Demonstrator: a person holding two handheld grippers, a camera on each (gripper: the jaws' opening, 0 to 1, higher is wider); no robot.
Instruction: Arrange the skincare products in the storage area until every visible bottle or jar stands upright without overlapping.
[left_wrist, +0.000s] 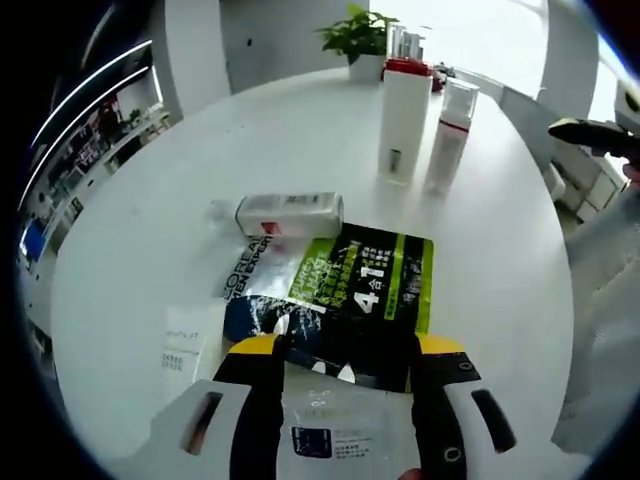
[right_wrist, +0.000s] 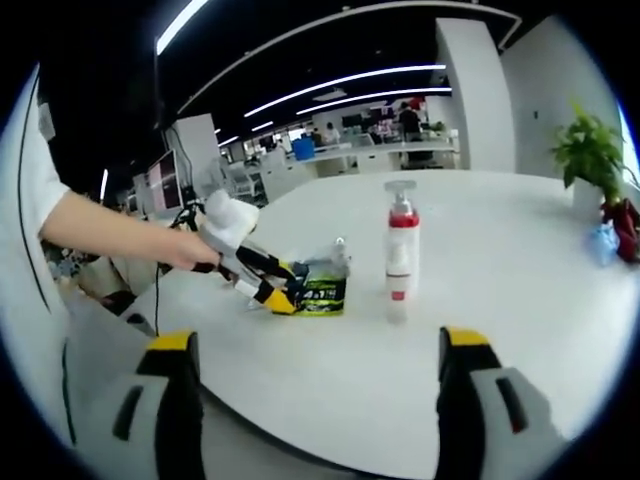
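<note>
Your left gripper (left_wrist: 345, 345) has its fingers (left_wrist: 262, 400) apart, with yellow tips resting at the near edge of a dark and green sachet pack (left_wrist: 345, 290) that lies flat on the white round counter (left_wrist: 150, 230). Nothing is clamped between them; a white sachet (left_wrist: 340, 430) lies in the gap close to the camera. A small white box (left_wrist: 190, 345) lies flat just left of the left finger. Beyond the pack, touching its far edge, a clear bottle (left_wrist: 288, 213) lies on its side. Farther away and to the right, a tall white bottle with a red cap (left_wrist: 404, 120) stands upright, and a slimmer pump bottle with a red band (left_wrist: 448, 135) stands just right of it, the two close but apart. A potted plant (left_wrist: 360, 40) sits at the far edge of the counter.

Your right gripper (right_wrist: 312, 385) also has its fingers (right_wrist: 180, 400) wide apart and holds nothing, hanging at the near edge of the counter (right_wrist: 480, 270). In the right gripper view, the pump bottle (right_wrist: 400, 255) stands upright near the middle of the counter. To its left, your hand (right_wrist: 190, 250) holds the left gripper (right_wrist: 265, 275) down on the green pack (right_wrist: 322, 293). The plant (right_wrist: 590, 155) stands at the far right.
</note>
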